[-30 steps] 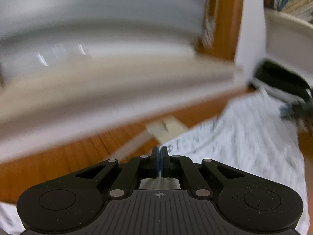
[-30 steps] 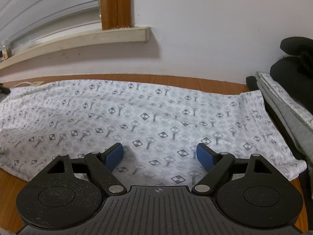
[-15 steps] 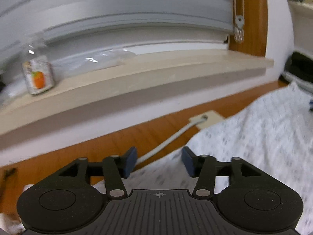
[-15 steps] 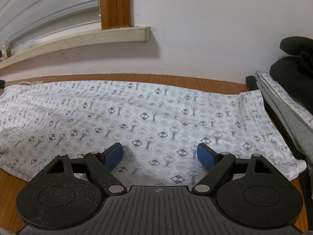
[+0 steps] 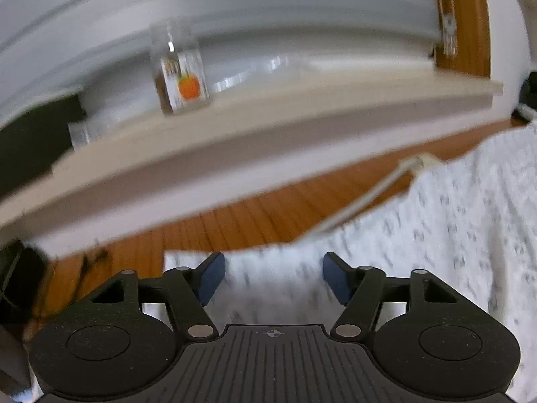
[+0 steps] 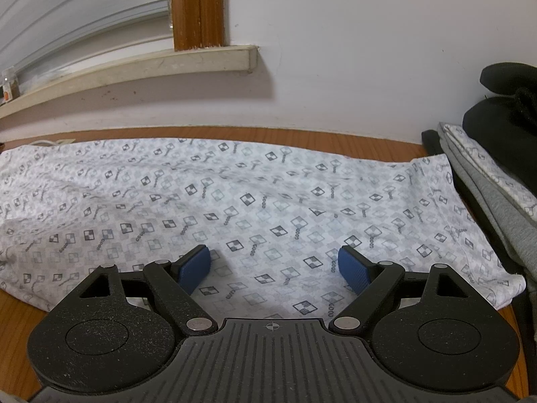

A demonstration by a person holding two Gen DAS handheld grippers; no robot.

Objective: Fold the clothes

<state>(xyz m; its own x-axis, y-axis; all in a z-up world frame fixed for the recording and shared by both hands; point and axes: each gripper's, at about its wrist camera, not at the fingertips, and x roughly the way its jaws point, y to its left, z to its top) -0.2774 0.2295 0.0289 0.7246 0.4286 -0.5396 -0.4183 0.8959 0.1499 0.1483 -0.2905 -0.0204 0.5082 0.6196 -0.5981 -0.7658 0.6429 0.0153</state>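
Observation:
A white garment (image 6: pixel 255 201) with a grey checked print lies spread flat across the wooden table (image 6: pixel 20 329). My right gripper (image 6: pixel 273 268) hovers over its near edge, open, with nothing between its blue pads. In the blurred left wrist view the same garment (image 5: pixel 453 235) fills the right side and its corner reaches under my left gripper (image 5: pixel 272 277). That gripper's jaws are opening over the cloth corner, and the pads do not press on it.
A windowsill (image 5: pixel 268 141) runs along the wall with a small jar with an orange label (image 5: pixel 181 80) on it. A white cable (image 5: pixel 362 201) lies on the table by the garment. Folded grey and black clothes (image 6: pixel 496 174) are stacked at the right.
My left gripper went from shut to open and swung left along the garment's edge; the jar came into view. The right gripper kept still and open.

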